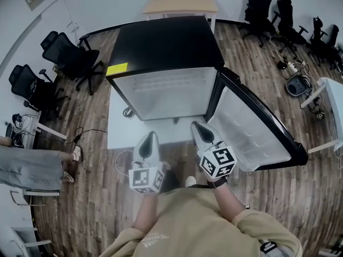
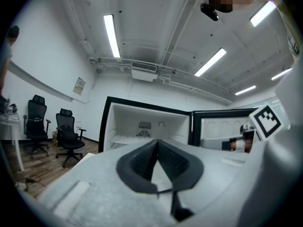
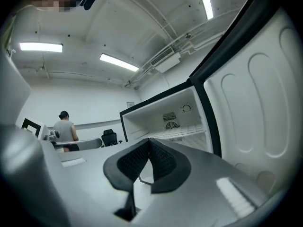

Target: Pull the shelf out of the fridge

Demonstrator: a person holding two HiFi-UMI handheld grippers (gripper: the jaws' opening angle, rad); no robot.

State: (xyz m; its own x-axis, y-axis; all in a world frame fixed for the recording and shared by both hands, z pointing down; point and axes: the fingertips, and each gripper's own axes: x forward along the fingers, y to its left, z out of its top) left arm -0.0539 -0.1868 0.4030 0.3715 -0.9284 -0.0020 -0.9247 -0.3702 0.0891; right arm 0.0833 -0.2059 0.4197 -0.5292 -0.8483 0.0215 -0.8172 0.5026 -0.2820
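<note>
Facing: I stand before the open mini-fridge [image 1: 161, 42], both claws held out toward its opening and neither touching it.
Left claw [image 2: 157, 142]: jaws drawn together at the tips, with nothing between them. It points at the cabinet's white interior, left of the right claw.
Right claw [image 3: 149, 140]: jaws likewise closed tip to tip and empty. It sits on the hinge side, near the inner edge of the door.
Shelf [image 3: 183, 132]: a white wire rack lying flat inside the cabinet, just below the round fan grille [image 3: 172, 126] on the back wall and well apart from both claws.
Door [image 1: 252, 127]: swung wide to my right, showing its white moulded liner inside a black frame.
Base: the fridge stands on a white board [image 1: 120, 127] laid over the wood-plank floor [image 1: 257, 197].
Surroundings: black office chairs [image 1: 72, 55] stand at the left. In the right gripper view, a person [image 3: 64, 126] stands far off with their back turned.
</note>
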